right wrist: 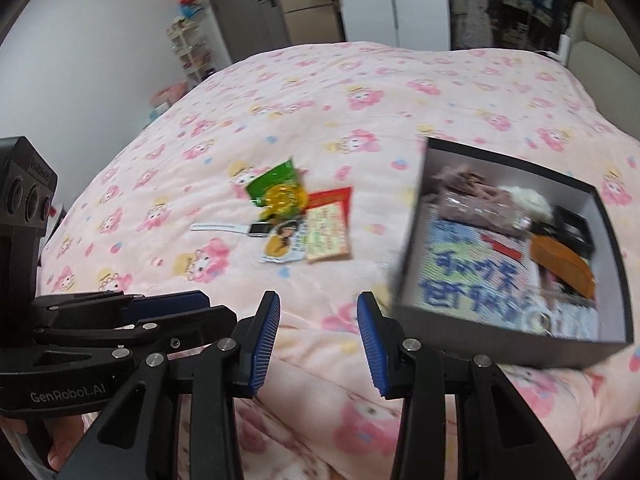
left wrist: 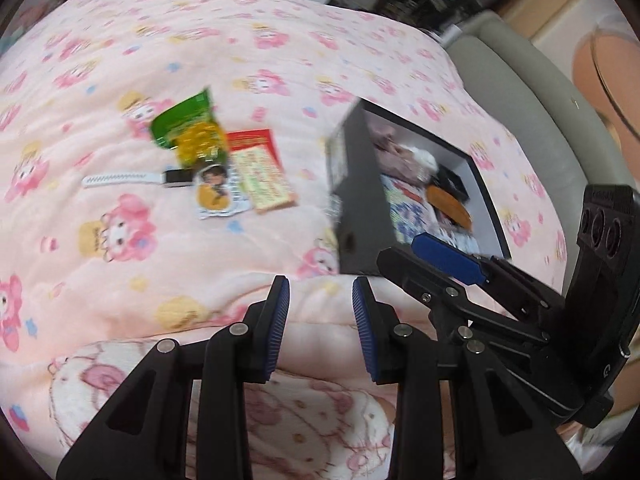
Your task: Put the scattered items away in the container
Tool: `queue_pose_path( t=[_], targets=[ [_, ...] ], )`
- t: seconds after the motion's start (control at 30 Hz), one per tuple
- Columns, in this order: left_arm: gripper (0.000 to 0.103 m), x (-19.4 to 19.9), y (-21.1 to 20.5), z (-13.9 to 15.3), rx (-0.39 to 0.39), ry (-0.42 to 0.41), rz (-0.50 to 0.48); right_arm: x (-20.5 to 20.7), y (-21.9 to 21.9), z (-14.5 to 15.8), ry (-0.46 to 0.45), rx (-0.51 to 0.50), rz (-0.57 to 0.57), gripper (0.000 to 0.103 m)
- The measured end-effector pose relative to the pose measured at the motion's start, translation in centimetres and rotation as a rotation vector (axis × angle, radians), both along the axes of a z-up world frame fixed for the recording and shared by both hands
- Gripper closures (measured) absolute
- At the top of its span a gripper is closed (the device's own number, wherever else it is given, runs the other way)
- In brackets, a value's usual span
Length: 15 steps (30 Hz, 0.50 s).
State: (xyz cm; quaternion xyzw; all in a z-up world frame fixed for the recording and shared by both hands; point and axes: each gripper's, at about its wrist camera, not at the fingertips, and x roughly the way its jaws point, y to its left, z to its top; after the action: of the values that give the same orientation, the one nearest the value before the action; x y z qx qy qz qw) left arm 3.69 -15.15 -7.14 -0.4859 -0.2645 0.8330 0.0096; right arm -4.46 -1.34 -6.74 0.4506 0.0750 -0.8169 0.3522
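1. Left gripper and right gripper: fingers apart, holding nothing.
2. Green snack packet, ahead of the right fingers on the bed: light, crinkly (likely slippery); pinch an edge.
3. Black box sits right of them.

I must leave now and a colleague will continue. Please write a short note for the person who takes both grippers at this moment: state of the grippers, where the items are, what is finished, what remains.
Left gripper: open, empty, above the pink blanket.
Right gripper: open, empty, just left of the box.
Black box: on the blanket to the right, already holding several items.
Not yet tidied, in one cluster left of the box: green snack packet, white watch, round character badge, yellow card lying on a red packet.
Left to do: move these five into the box.
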Motion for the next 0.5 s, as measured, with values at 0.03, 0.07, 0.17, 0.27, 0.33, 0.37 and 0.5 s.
queue_pose_path(
  t=[0.03, 0.07, 0.17, 0.27, 0.33, 0.37, 0.5],
  targets=[
    [0.066, -0.1, -0.9, -0.4, 0.011, -0.008, 0.032, -0.4, -0.7, -0.2, -0.008, -0.008, 0.009, 0.066],
    [0.06, -0.2, -1.7, -0.8, 0.019, -0.016, 0.058, -0.8, -1.3, -0.4, -0.016, -0.012, 0.013, 0.066],
    [0.059, -1.4, -4.3, -2.5, 0.06, -0.066, 0.144, -2.7, -3.2, -1.5, -0.063, -0.001, -0.006, 0.066],
    [0.059, -3.8, -6.8, -4.4, 0.12, -0.097, 0.225, -5.1, -5.5, -2.5, -0.081, 0.033, -0.017, 0.066],
    [0.059, -5.9, -8.4, -6.2, 0.131, -0.133, 0.284, -7.3, -7.1, -3.4, -0.116, 0.07, -0.031, 0.066],
    [0.059, -6.6, -9.0, -6.8, 0.151, -0.142, 0.3, -8.1, -7.6, -3.8, -0.13, 0.08, -0.04, 0.066],
    [0.06, -9.1, -11.1, -10.7, 0.202, -0.223, 0.381, -9.9, -10.3, -6.3, -0.157, 0.158, -0.046, 0.065]
  ],
)
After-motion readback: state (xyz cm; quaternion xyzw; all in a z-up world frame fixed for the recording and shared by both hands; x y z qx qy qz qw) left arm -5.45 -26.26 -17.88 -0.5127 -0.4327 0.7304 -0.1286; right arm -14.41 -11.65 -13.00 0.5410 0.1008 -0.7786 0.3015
